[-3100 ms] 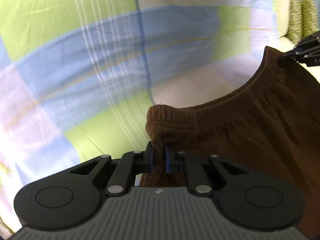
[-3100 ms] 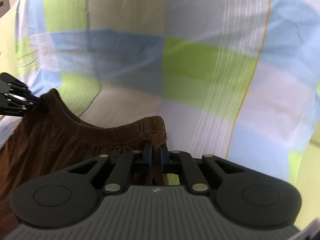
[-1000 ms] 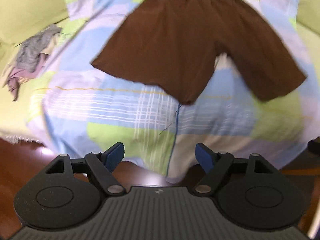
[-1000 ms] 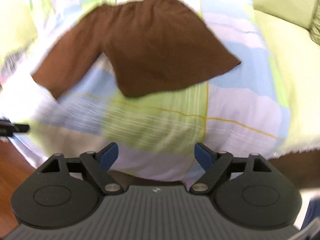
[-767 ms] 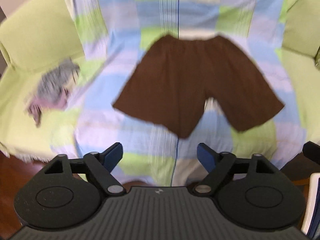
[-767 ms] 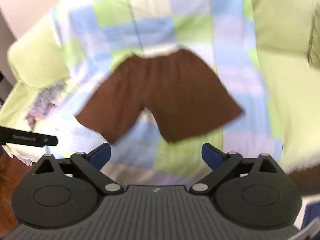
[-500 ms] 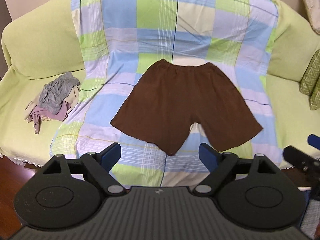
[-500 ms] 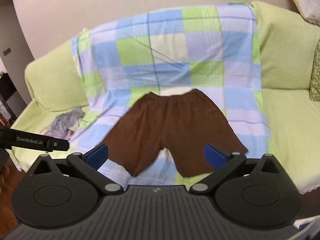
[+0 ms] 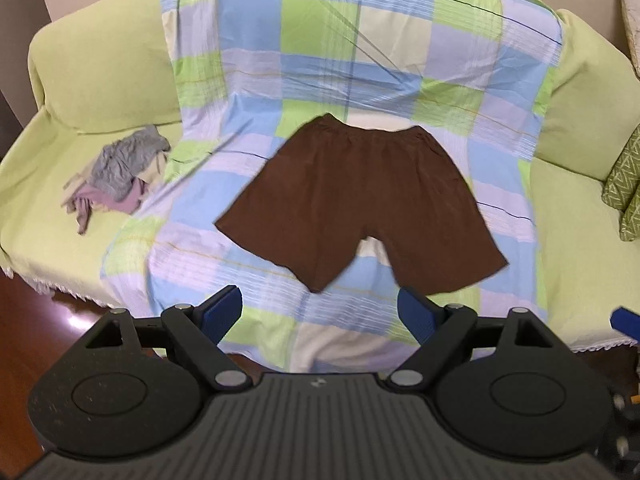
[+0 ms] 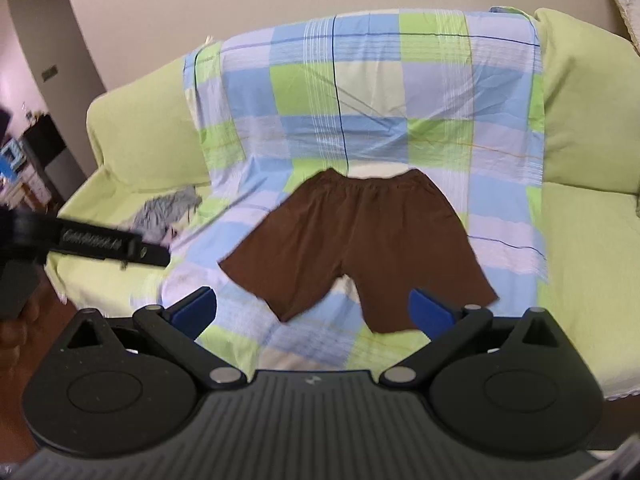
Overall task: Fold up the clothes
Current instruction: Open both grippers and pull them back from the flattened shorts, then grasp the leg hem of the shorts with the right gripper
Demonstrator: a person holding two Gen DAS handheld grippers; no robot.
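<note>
A light green sofa (image 9: 100, 80) filled both views, and everything else sat in relation to it. A checked sheet (image 9: 360, 60) in blue, green and pale lilac hung over the middle of the sofa's backrest and ran down across its seat to the front edge. The brown shorts (image 9: 360, 200) lay spread flat on that sheet at the middle of the seat, waistband toward the backrest and both legs pointing to the front edge, slightly splayed. A small crumpled pile of grey and mauve clothes (image 9: 116, 172) rested on the sofa's bare seat cover, well apart from the shorts, on the left side of both views. A patterned green cushion (image 9: 624, 196) stood at the sofa's opposite end.

The left tongs (image 9: 320, 314) hung clear of the sofa's front edge with the blue pads spread wide, gripping nothing and touching nothing. The right tongs (image 10: 313, 312) hung likewise off the front edge, spread wide and empty, with the shorts seen beyond the gap.
</note>
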